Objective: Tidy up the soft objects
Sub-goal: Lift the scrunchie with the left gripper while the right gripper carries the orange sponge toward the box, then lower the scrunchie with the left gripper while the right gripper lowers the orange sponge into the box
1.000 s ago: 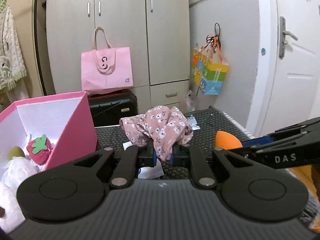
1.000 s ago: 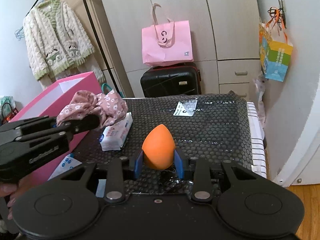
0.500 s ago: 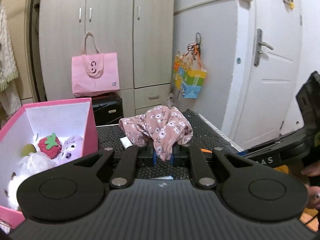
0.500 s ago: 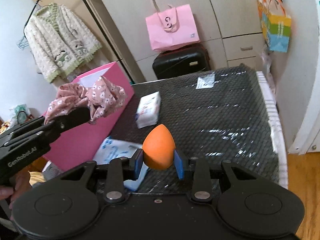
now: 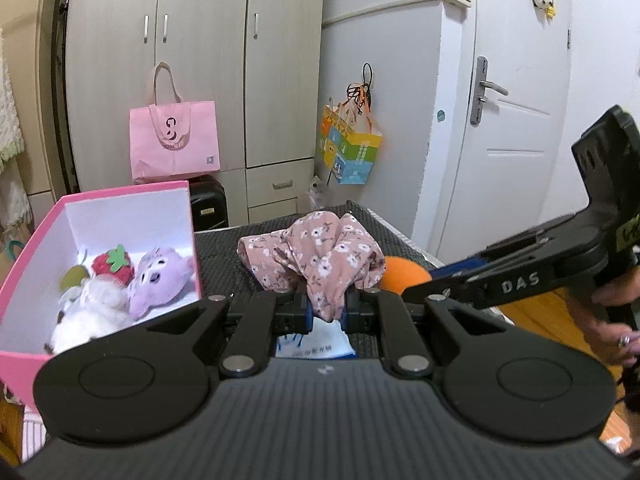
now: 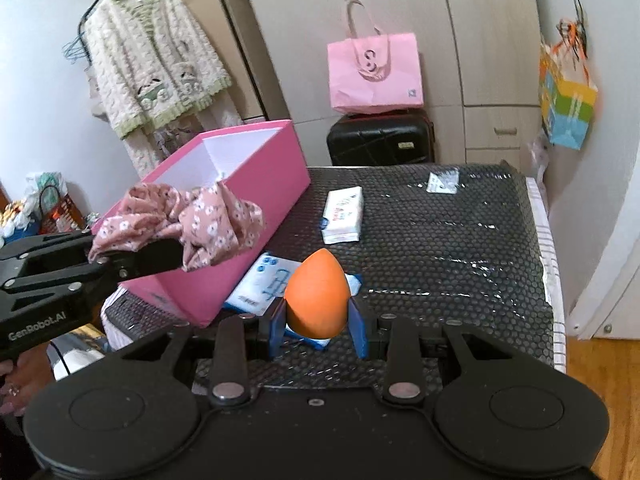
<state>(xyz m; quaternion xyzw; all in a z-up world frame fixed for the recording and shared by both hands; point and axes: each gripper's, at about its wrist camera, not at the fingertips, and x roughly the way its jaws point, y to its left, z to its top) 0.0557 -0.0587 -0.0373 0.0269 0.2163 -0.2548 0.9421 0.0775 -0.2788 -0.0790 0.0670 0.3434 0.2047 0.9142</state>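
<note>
My left gripper (image 5: 327, 312) is shut on a pink floral cloth (image 5: 316, 258) and holds it in the air above the black mat, right of the pink box (image 5: 48, 224). The box holds a strawberry plush (image 5: 114, 264), a purple plush (image 5: 158, 280) and a white plush (image 5: 94, 312). My right gripper (image 6: 318, 326) is shut on an orange egg-shaped sponge (image 6: 318, 300), raised above the mat. In the right wrist view the cloth (image 6: 188, 224) hangs in front of the box (image 6: 240, 208). The sponge (image 5: 404, 276) shows in the left wrist view behind the cloth.
A black honeycomb mat (image 6: 440, 248) covers the table. On it lie a white tissue pack (image 6: 344, 214), a blue-and-white packet (image 6: 264, 284) and a small paper (image 6: 442, 182). A black suitcase (image 6: 380, 142) with a pink bag (image 6: 374, 72) stands behind.
Both grippers have risen and drawn back with their objects. The left view now looks further down into the pink box. The right gripper has lifted higher over the mat.
</note>
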